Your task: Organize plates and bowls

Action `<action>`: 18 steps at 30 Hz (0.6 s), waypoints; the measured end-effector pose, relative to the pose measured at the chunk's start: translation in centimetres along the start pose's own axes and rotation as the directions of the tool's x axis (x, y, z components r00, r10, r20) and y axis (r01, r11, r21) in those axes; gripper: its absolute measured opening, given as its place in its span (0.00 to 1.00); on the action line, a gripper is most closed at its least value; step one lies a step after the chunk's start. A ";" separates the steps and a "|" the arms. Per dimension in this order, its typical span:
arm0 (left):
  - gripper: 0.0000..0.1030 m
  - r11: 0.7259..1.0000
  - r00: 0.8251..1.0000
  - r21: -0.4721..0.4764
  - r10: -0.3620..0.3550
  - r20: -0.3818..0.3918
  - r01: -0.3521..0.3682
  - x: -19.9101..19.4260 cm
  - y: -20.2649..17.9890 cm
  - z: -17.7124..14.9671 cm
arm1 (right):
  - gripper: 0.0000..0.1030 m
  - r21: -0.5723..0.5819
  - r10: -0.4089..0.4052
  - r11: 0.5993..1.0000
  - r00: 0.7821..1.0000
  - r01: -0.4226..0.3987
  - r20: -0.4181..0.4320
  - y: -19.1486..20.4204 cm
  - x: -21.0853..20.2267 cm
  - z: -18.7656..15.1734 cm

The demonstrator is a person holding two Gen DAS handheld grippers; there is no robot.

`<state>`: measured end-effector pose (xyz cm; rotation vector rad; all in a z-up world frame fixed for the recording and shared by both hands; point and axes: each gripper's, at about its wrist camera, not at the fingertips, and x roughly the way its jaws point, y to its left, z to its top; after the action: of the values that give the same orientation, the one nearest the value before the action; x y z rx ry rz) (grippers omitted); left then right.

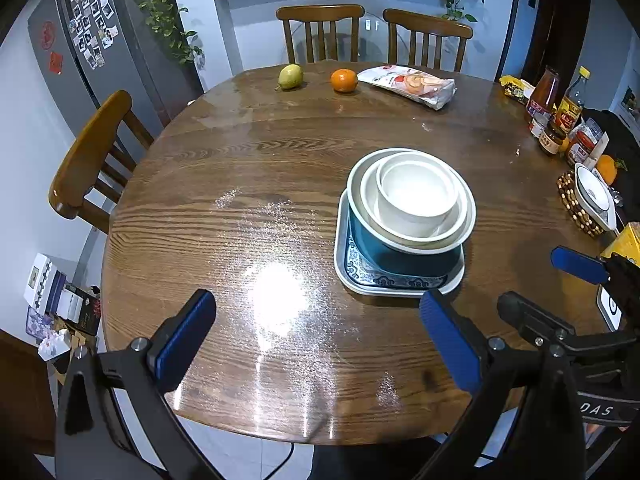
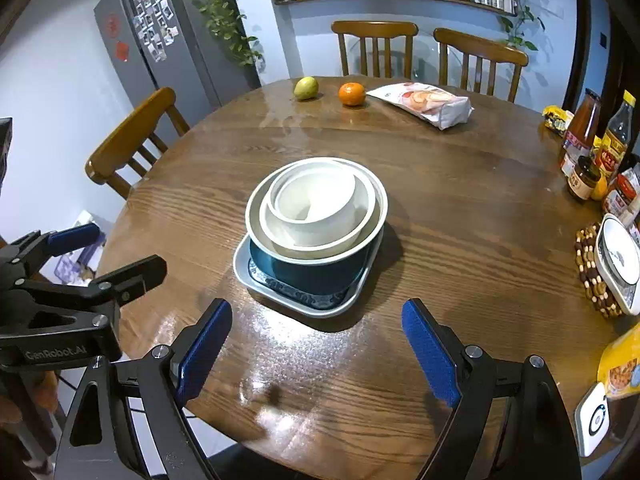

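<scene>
Tabletop (image 1: pixel 224 208): you are working over a round wooden tabletop, glare lying on its near side.
Square plate (image 2: pixel 256 280): it is sitting flat near the tabletop's middle, carrying the whole stack.
Teal bowl (image 2: pixel 320 274): it is resting on the square plate, cream inside.
Middle bowl (image 2: pixel 320 246): it is nesting inside the teal bowl.
Small bowl (image 2: pixel 316 204): it is sitting innermost, tilted a little.
Snack bag (image 1: pixel 408 86): it is lying at the far edge, with an orange (image 1: pixel 344 80) and a pear (image 1: pixel 290 77) beside it.
Left tool (image 1: pixel 318 344): you are holding it over the near edge, jaws spread wide, nothing between them, short of the stack.
Right tool (image 2: pixel 318 352): you are holding it just before the plate, jaws wide apart and empty.
</scene>
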<state>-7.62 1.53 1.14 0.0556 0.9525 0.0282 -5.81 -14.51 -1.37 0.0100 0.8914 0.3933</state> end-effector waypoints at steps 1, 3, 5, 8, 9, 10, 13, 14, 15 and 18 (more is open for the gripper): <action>0.99 1.000 1.000 0.000 -0.001 0.000 0.001 0.0 0.0 0.0 | 0.85 -0.002 -0.002 1.000 1.000 0.002 0.002 0.1 -0.1 0.0; 0.99 1.000 1.000 0.001 -0.002 0.003 0.002 -0.2 0.1 -0.1 | 0.85 -0.003 -0.003 1.000 1.000 0.003 0.005 0.1 -0.3 0.0; 0.99 1.000 1.000 0.000 0.001 0.008 -0.001 -0.3 0.2 0.0 | 0.85 -0.002 -0.004 1.000 1.000 0.004 0.008 0.1 -0.4 0.0; 0.99 1.000 1.000 -0.001 -0.002 0.011 0.002 -0.4 0.2 -0.1 | 0.85 -0.002 -0.006 1.000 1.000 0.006 0.013 0.0 -0.7 -0.1; 0.99 1.000 1.000 -0.001 -0.003 0.010 0.003 -0.5 0.2 -0.1 | 0.85 -0.002 -0.009 1.000 1.000 0.009 0.015 0.1 -0.7 -0.1; 0.99 1.000 1.000 0.000 -0.002 0.009 0.002 -0.5 0.2 -0.2 | 0.85 -0.001 -0.012 1.000 1.000 0.012 0.016 0.1 -0.8 -0.1; 0.99 1.000 1.000 0.003 -0.003 0.004 0.002 -0.5 0.3 -0.3 | 0.85 0.000 -0.008 1.000 1.000 0.008 0.017 0.1 -0.9 0.0; 0.99 1.000 1.000 0.004 -0.002 0.003 0.002 -0.5 0.3 -0.3 | 0.85 0.000 -0.010 1.000 1.000 0.010 0.018 0.1 -0.9 0.0; 0.99 1.000 1.000 0.004 -0.001 0.004 0.001 -0.6 0.3 -0.3 | 0.85 -0.002 -0.010 1.000 1.000 0.010 0.019 0.1 -0.9 0.0; 0.99 1.000 1.000 0.004 0.001 0.004 -0.001 -0.6 0.4 -0.3 | 0.85 -0.004 -0.010 1.000 1.000 0.010 0.020 0.2 -0.9 0.1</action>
<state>-8.15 1.89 1.47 0.0594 0.9488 0.0269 -6.36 -14.61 -0.59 0.0064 0.8705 0.3852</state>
